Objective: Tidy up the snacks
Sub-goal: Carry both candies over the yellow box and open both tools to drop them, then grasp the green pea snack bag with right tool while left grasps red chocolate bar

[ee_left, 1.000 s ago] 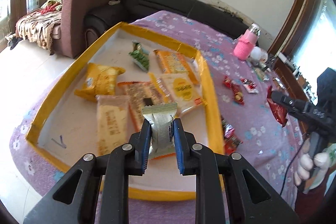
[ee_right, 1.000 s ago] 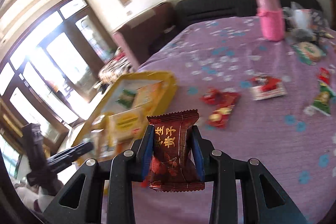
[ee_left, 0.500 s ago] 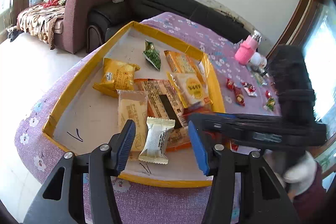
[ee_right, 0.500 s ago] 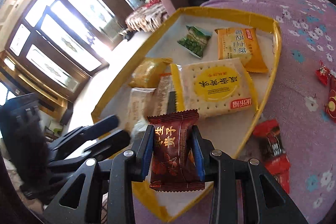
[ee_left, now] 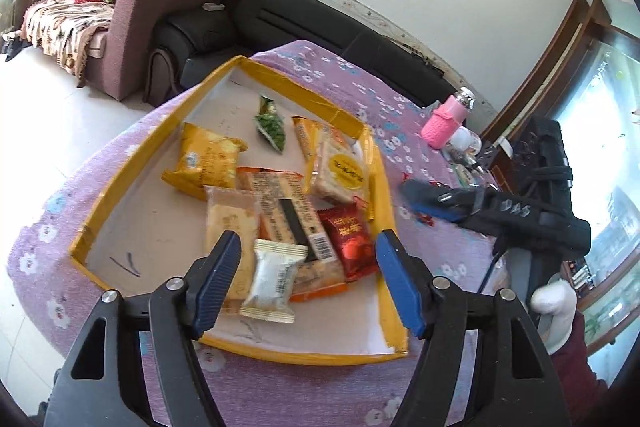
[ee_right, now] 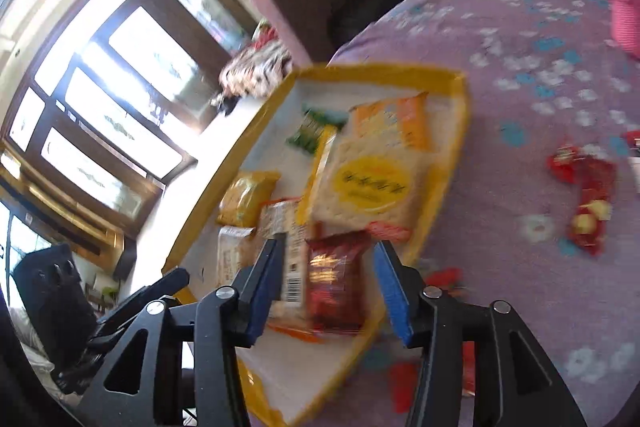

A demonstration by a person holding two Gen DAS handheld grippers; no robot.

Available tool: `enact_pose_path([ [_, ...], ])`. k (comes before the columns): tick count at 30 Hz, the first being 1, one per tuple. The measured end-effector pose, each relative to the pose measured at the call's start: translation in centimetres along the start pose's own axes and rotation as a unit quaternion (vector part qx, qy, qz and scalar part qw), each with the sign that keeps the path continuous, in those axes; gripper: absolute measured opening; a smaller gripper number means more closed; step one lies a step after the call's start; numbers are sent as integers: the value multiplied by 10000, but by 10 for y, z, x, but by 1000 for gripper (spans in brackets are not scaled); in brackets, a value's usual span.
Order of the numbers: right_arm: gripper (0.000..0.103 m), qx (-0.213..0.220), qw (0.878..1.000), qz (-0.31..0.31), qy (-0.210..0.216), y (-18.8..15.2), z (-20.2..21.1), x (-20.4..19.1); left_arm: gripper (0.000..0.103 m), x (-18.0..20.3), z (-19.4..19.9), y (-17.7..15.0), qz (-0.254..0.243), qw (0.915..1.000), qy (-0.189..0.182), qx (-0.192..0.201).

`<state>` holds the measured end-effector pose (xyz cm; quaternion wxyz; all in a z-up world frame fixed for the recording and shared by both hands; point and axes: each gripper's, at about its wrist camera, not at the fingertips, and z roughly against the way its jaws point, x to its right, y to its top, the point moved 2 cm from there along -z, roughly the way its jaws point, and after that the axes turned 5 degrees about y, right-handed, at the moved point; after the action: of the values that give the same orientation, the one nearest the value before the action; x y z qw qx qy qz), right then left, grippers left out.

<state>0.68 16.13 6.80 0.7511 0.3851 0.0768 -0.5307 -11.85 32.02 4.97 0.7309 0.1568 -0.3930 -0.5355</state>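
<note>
Both tools are seen spread wide and empty: the left tool (ee_left: 308, 279), shut on the silver packet (ee_left: 273, 281) a second ago, is now parted above it, and the red packet (ee_right: 335, 283), gripped by the right tool (ee_right: 326, 293) half a second ago, is now laid inside the yellow-rimmed tray (ee_left: 132, 163) near its right rim (ee_left: 386, 203), between that tool's spread fingers in the blurred right view. Open tray floor is left at the left and near corners. Loose candies (ee_right: 586, 191) are scattered on the purple-clothed bench (ee_right: 520, 27)

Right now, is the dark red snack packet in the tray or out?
In. The dark red packet lies inside the yellow-rimmed tray, resting partly on other packets; both tools are open and apart from it.
</note>
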Motion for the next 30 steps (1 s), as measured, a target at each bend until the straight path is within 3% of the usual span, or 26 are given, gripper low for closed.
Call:
enact_pose_path([
  [3,61,460,9964,-275,-653,6,42,46,70,7,0,-1,-37,9999,-118,41],
  [5,61,541,9920,-554,-1001,7,52,78,70,14,3,-2,-123,9997,-193,73],
  [9,61,756,9823,-1012,-1382,-1,75,133,70,33,6,-4,-390,9988,-264,103],
  [12,62,1171,9722,-1271,-1580,-12,117,171,70,51,2,-6,-695,9969,-369,16],
  [16,62,1795,9463,-1723,-2064,-26,184,224,70,74,-11,-10,-928,9942,-520,-127],
  [20,62,2019,9246,-2074,-2478,-25,218,267,70,98,-25,-10,-1135,9916,-537,-318],
  [28,62,1626,9179,-2190,-2881,1,189,316,70,122,-32,-7,-1273,9901,-377,-451],
  [30,52,1571,9186,-2149,-2920,0,181,316,70,127,-36,-6,-1292,9895,-386,-510],
])
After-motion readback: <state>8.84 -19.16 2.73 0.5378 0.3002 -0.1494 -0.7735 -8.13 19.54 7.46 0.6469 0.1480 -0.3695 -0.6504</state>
